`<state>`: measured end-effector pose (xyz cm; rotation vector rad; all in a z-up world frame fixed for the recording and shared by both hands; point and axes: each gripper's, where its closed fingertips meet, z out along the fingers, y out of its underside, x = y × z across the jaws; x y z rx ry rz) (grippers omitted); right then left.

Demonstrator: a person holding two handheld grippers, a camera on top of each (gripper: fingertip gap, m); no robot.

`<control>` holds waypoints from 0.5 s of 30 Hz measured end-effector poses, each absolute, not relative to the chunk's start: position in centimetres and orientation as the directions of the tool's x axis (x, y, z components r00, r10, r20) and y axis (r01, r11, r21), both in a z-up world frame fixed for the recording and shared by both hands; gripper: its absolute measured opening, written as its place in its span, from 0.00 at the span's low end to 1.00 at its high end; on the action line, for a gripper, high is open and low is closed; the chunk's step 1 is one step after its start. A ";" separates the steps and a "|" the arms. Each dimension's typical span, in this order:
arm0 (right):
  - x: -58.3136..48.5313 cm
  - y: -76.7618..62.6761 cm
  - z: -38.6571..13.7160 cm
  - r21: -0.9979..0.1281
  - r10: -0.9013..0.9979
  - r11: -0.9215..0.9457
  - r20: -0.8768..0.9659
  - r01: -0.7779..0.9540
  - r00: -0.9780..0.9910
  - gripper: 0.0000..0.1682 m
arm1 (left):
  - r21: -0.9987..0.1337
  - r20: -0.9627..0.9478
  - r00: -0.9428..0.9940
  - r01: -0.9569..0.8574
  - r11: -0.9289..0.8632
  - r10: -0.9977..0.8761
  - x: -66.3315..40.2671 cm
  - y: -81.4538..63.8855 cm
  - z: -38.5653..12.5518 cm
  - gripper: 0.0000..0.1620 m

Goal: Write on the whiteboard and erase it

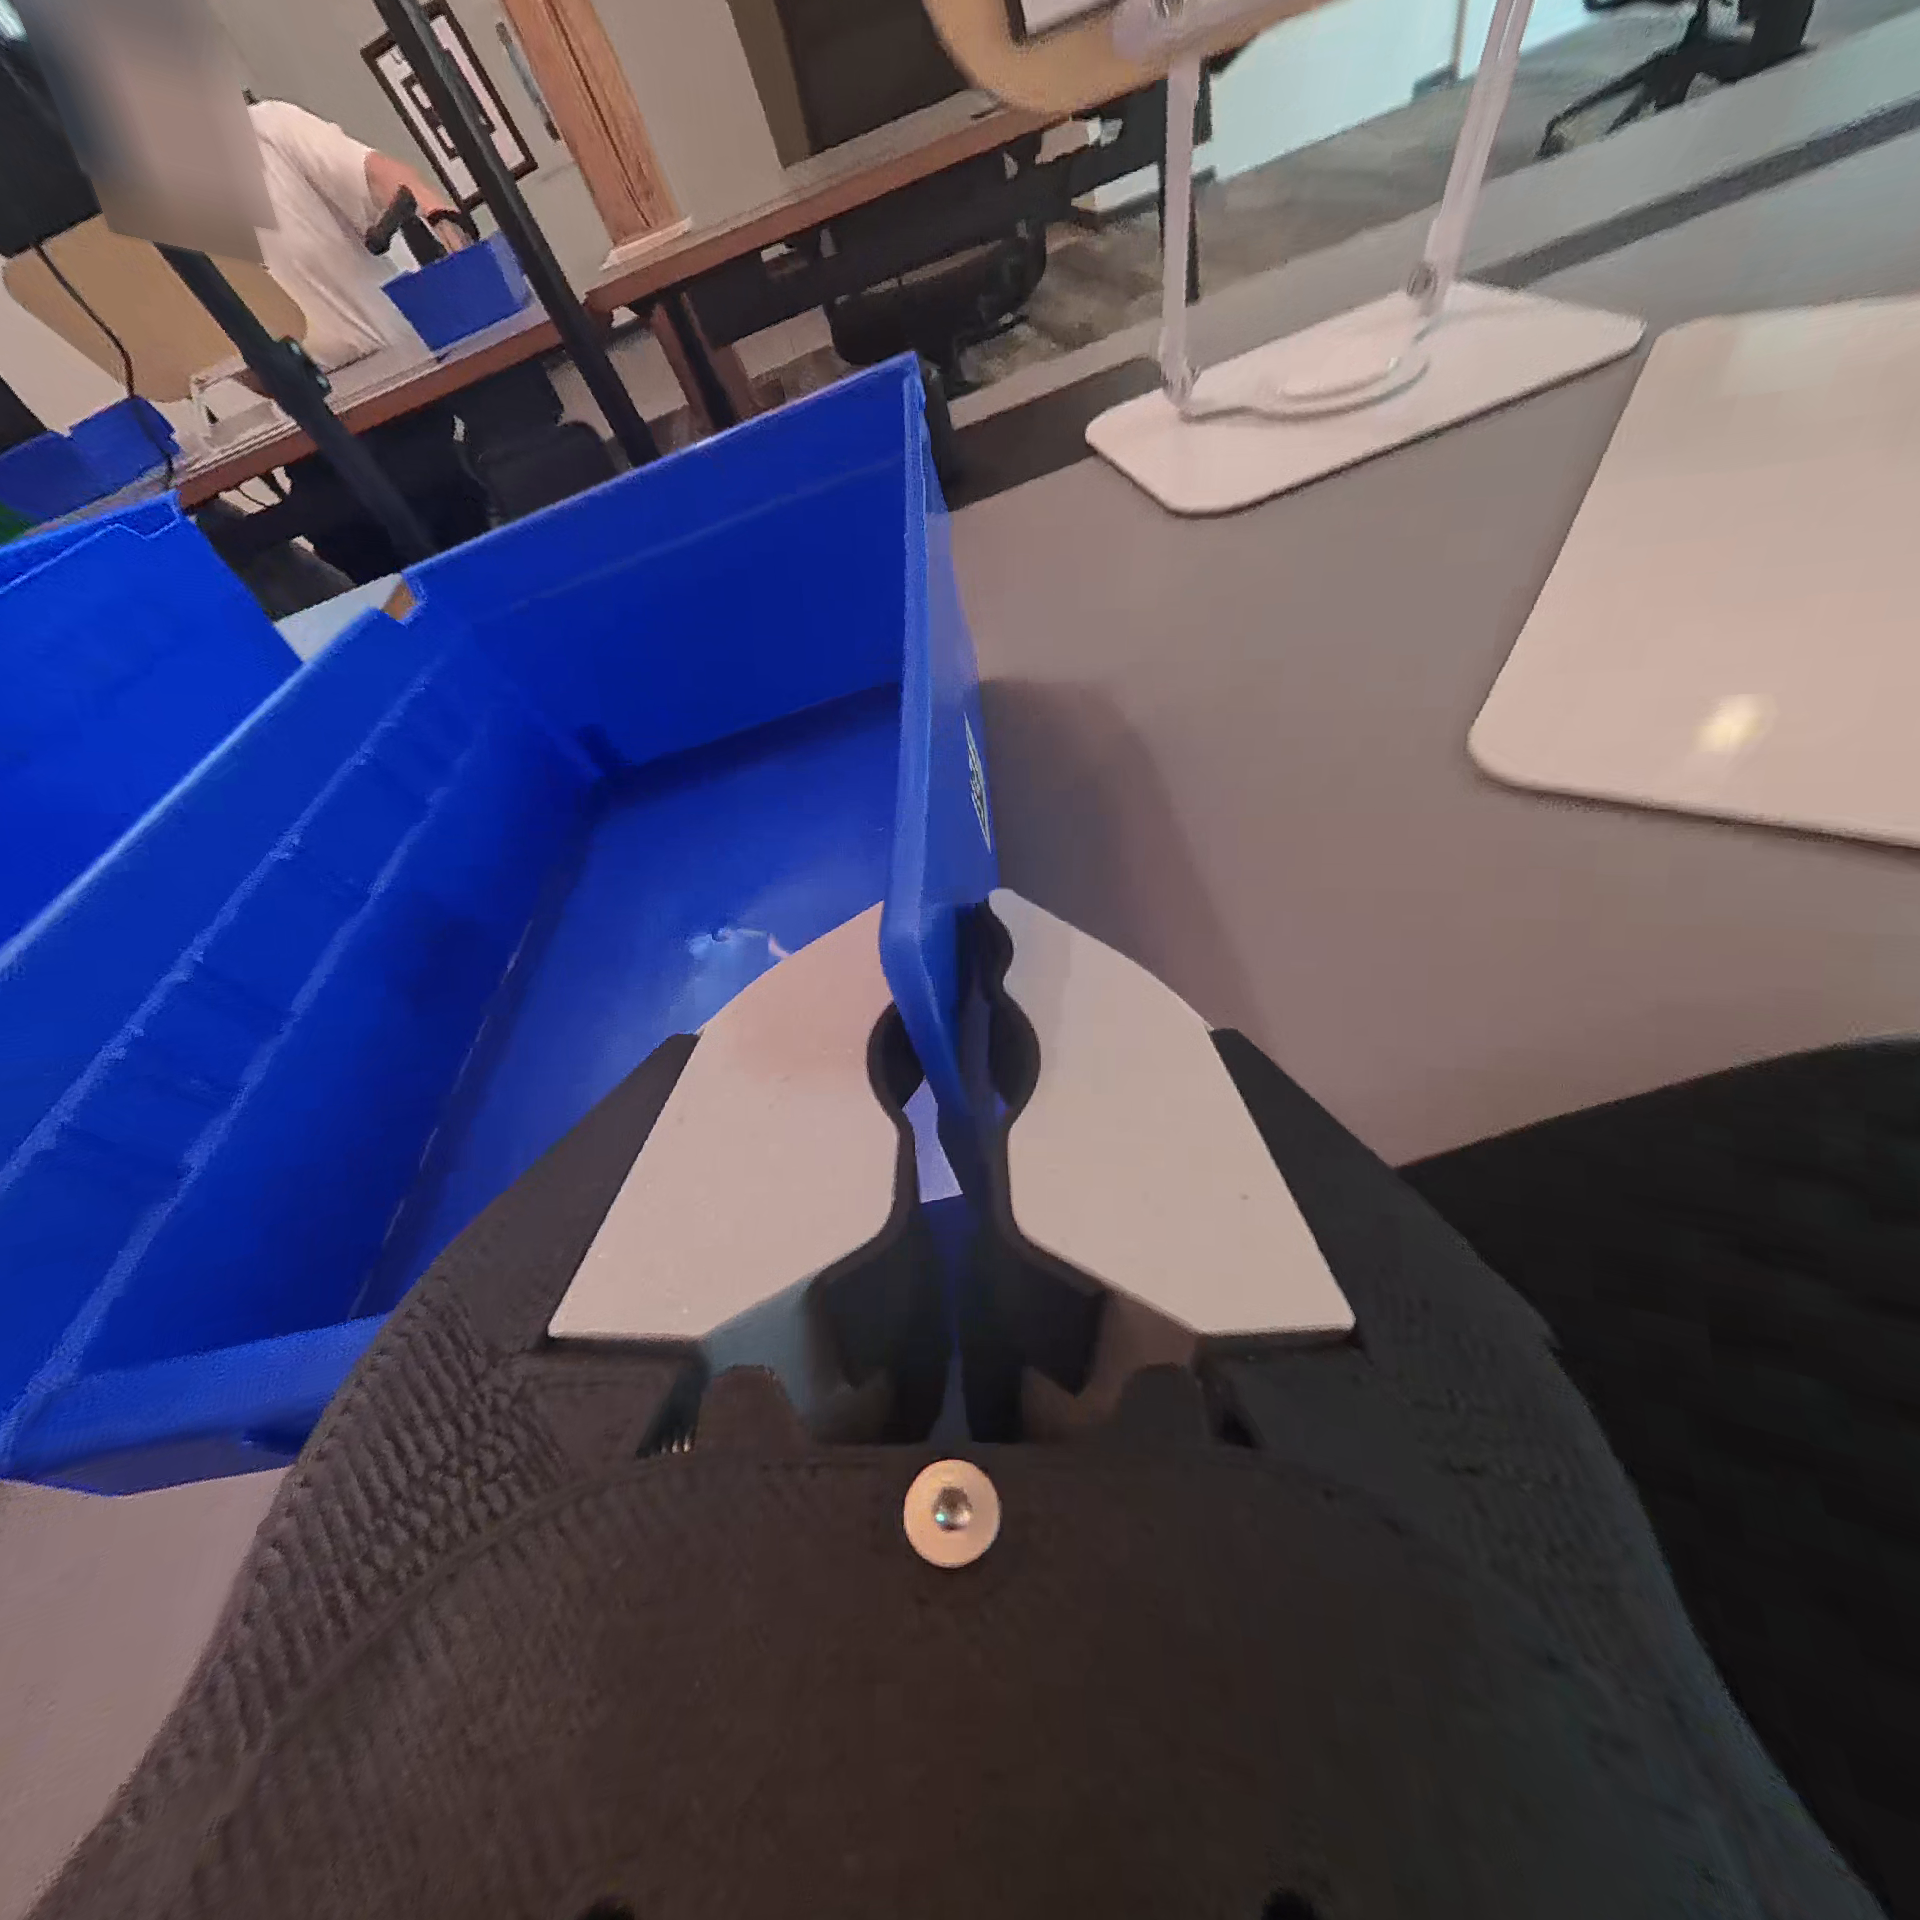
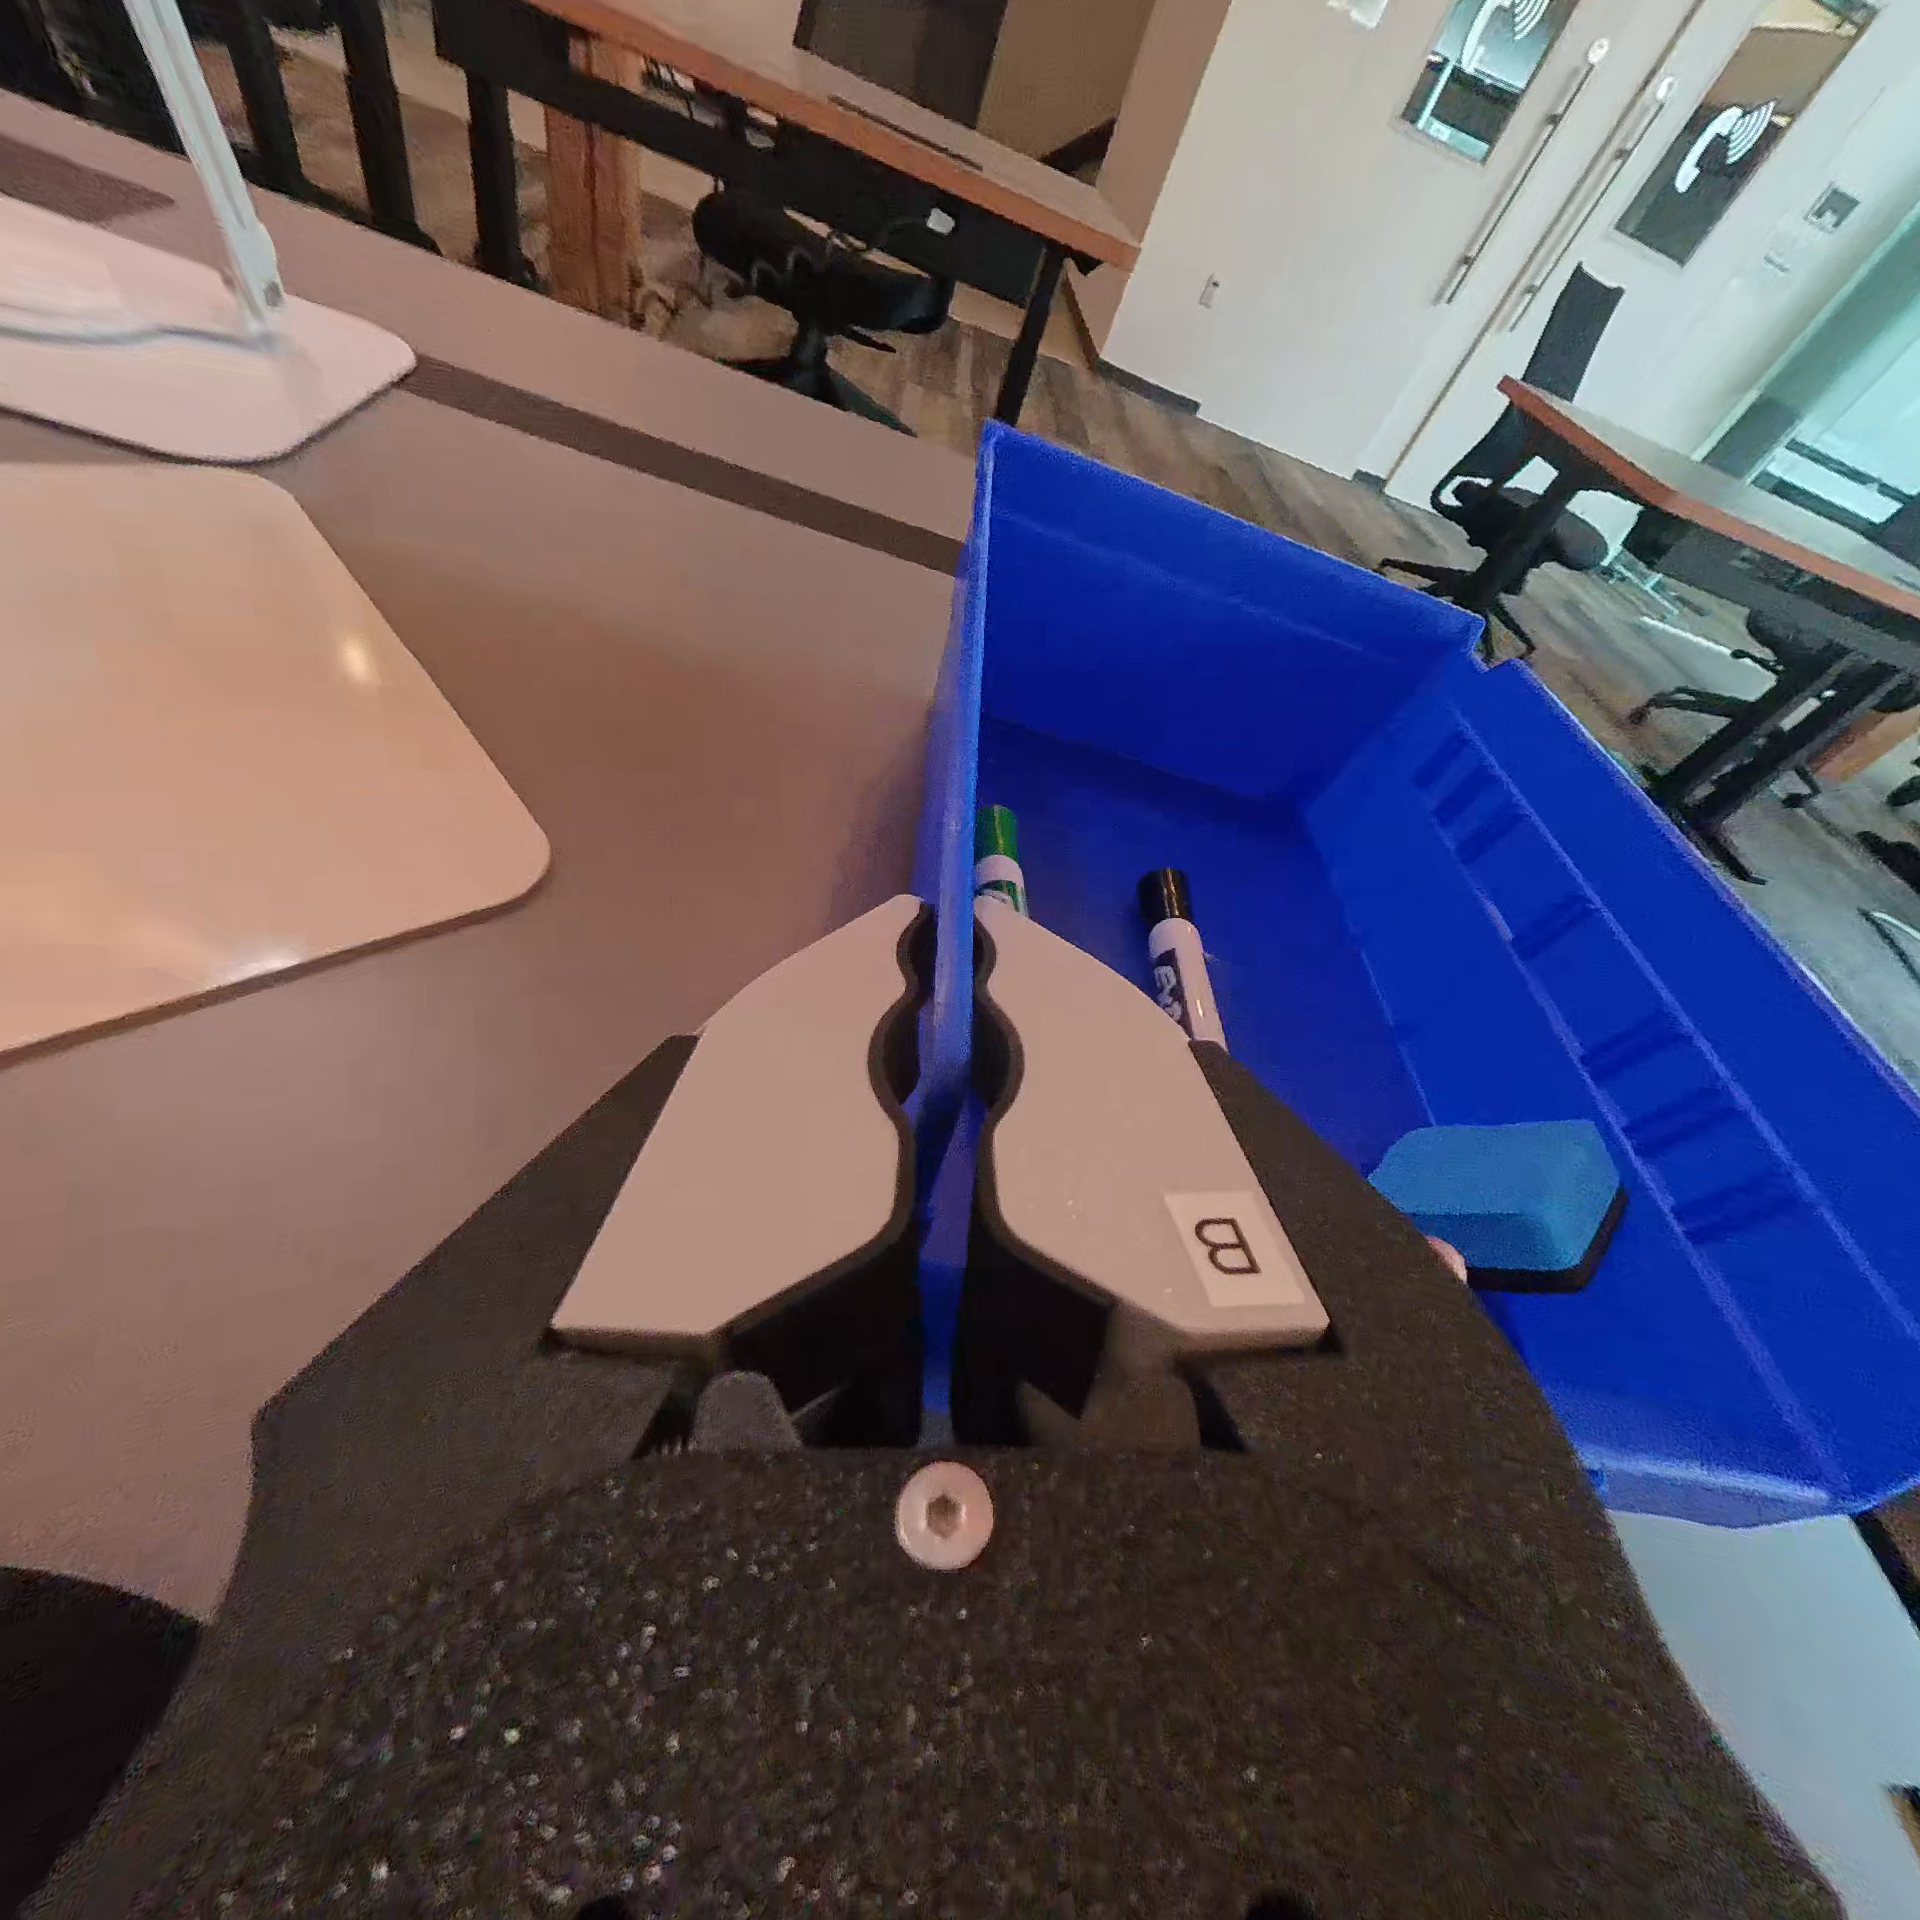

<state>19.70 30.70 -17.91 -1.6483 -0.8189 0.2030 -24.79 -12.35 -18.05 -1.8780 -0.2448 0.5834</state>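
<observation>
The whiteboard [image 1: 1745, 582] lies flat on the grey table, at the right of the left wrist view and at the left of the right wrist view [image 2: 208, 727]. My left gripper [image 1: 943, 904] is shut on the right wall [image 1: 935, 727] of a blue bin with nothing in its visible part. My right gripper [image 2: 951, 914] is shut on the left wall [image 2: 956, 675] of another blue bin [image 2: 1195, 623]. That bin holds a green-capped marker [image 2: 1000, 862], a black-capped marker [image 2: 1179, 956] and a blue eraser [image 2: 1496, 1195].
A clear stand on a white base [image 1: 1351, 416] sits behind the whiteboard, and also shows in the right wrist view [image 2: 208, 374]. Another blue bin [image 1: 104, 644] stands at the far left. A person [image 1: 312, 229] works at a table behind. Desks and chairs fill the background. The left gripper's tips are roughly 60 cm from the right gripper's. To the white base [image 1: 1351, 416]: left tips about 40 cm, right tips about 45 cm.
</observation>
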 end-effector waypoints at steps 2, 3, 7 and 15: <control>19.2 29.7 -17.1 -0.941 0.620 -0.015 0.258 0.339 0.741 0.02 | -0.931 -0.261 0.850 -0.097 -0.351 0.458 -23.9 -11.6 -17.0 0.05; 18.8 29.2 -16.7 -0.943 0.618 -0.003 0.259 0.332 0.742 0.02 | -0.932 -0.264 0.848 -0.103 -0.346 0.459 -23.4 -11.2 -16.6 0.05; 16.9 26.4 -15.9 -0.955 0.652 0.029 0.241 0.294 0.719 0.02 | -0.934 -0.268 0.868 -0.128 -0.333 0.418 -21.0 -8.8 -15.8 0.05; 11.6 21.2 -14.2 -0.971 0.746 0.047 0.191 0.236 0.638 0.02 | -0.926 -0.291 0.895 -0.176 -0.333 0.338 -16.2 -4.0 -15.9 0.05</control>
